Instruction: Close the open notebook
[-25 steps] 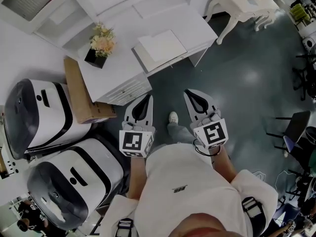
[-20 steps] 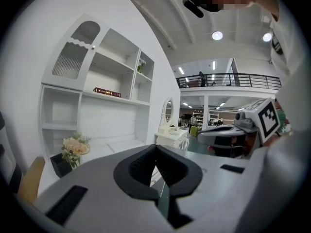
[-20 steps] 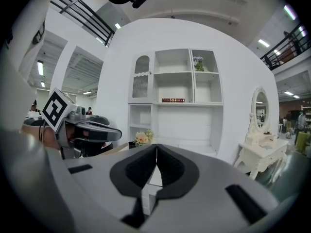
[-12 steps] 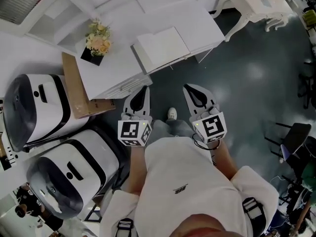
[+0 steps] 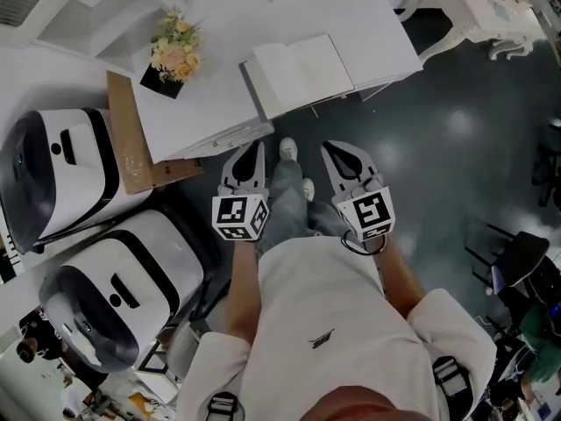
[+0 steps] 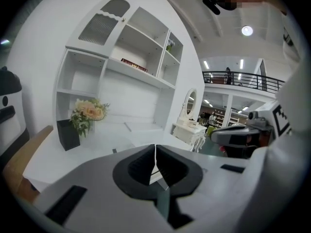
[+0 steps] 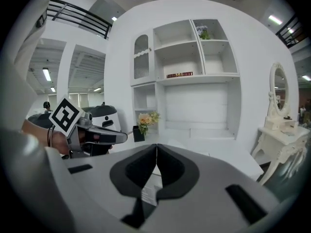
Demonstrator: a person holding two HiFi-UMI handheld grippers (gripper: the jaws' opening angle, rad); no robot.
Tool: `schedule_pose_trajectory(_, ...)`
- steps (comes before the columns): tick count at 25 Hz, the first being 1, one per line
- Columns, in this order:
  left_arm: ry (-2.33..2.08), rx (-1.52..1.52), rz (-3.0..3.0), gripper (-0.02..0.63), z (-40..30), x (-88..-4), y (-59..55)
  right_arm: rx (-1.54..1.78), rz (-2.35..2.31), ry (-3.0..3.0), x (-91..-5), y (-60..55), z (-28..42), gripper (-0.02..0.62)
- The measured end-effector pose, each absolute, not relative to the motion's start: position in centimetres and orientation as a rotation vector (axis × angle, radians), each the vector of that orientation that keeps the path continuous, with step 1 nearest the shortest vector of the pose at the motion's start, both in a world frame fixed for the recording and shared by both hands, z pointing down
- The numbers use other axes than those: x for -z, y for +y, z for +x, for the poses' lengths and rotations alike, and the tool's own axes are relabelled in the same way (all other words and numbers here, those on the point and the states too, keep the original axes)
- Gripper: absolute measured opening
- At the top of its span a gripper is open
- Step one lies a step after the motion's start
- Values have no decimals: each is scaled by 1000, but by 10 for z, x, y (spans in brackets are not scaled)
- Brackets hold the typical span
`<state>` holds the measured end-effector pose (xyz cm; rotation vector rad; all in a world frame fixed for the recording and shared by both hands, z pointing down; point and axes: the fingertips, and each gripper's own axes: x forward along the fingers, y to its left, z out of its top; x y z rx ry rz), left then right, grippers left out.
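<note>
The open notebook [image 5: 302, 70] lies flat, pages up, by the front edge of the white tabletop [image 5: 386, 33], handy for someone standing there. The flowers [image 5: 173, 53] sit well clear, near its left edge. The left gripper [image 5: 252, 150] and right gripper [image 5: 332, 150] hang short of that edge, fingers pressed together on nothing. I'd guess the reach hasn't begun.

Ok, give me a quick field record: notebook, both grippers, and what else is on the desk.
notebook: open, lying flat on the white desk, near its front edge
left gripper: jaws together, empty, short of the desk
right gripper: jaws together, empty, short of the desk
contact with notebook: none
also on desk: flowers in a black pot, left of the notebook
</note>
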<state>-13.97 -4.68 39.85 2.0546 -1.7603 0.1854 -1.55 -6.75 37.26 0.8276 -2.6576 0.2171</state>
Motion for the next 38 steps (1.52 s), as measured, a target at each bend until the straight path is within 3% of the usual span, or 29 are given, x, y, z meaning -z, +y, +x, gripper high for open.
schedule_pose_trajectory(38, -1604, -283, 1796, 0, -172, -591, -91, -329, 642, -2494, -533, -110, -89, -3)
